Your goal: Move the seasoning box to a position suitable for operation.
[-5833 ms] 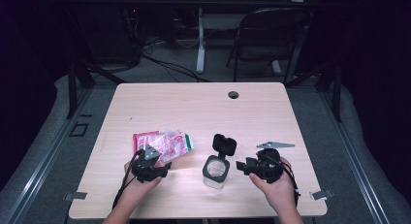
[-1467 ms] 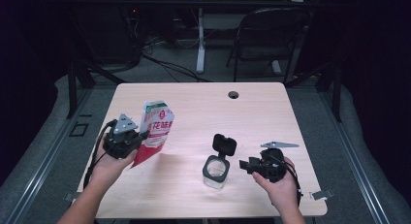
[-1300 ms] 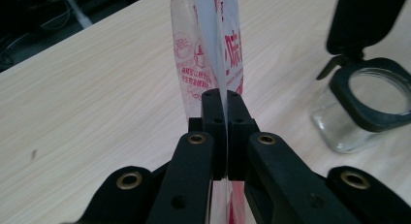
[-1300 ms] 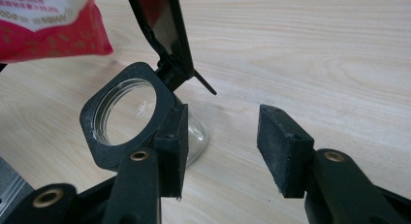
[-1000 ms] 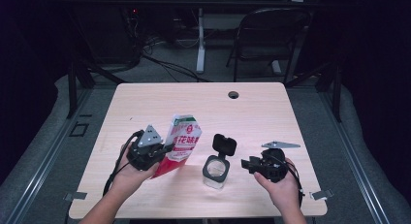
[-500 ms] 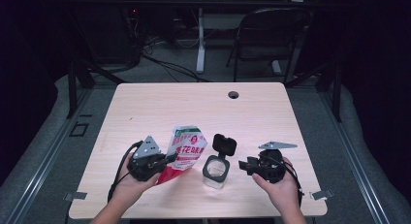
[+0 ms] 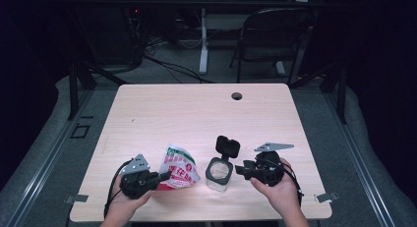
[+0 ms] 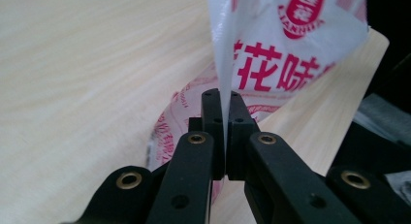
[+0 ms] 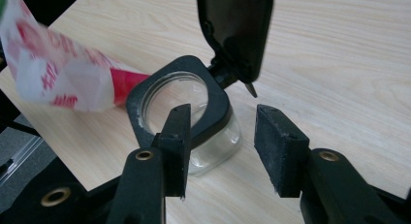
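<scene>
1. A white plastic pouch (image 8: 291, 44) printed in red stands pinched by its thin edge between the jaws of the left gripper (image 8: 220, 95); the film rises straight up out of the jaws and spreads to their right.
2. On the pouch, just above the jaws, large red Chinese characters can be read, among them 花 and 味; above these sits a red oval badge with the Latin letters "LIANHUA". More red print curves along the part of the pouch that lies below and left of the jaws, too blurred to read.
3. In the high view the pouch (image 7: 178, 166) shows a green patch at its top corner and leans over the near part of the table (image 7: 196, 114), with the left gripper (image 7: 164, 176) at its lower left edge and the person's left hand (image 7: 129, 197) around the gripper body.
4. The left jaws are closed tight on the pouch's film, with no gap beyond the film itself.
5. A clear jar (image 9: 194, 122) with a black square collar stands just ahead of the right gripper (image 9: 228, 136), its near side crossed by the left jaw. Its black flip lid (image 9: 235, 30) is hinged upward, above and beyond the jaws. No label can be seen on it.
6. The right jaws stand apart, holding nothing; the jar sits mostly ahead of the left one, and whether that jaw touches the collar cannot be told.
7. In the high view the jar (image 7: 219, 172) stands between the pouch and the right gripper (image 7: 242, 169), which the right hand (image 7: 278, 192) holds.
</scene>
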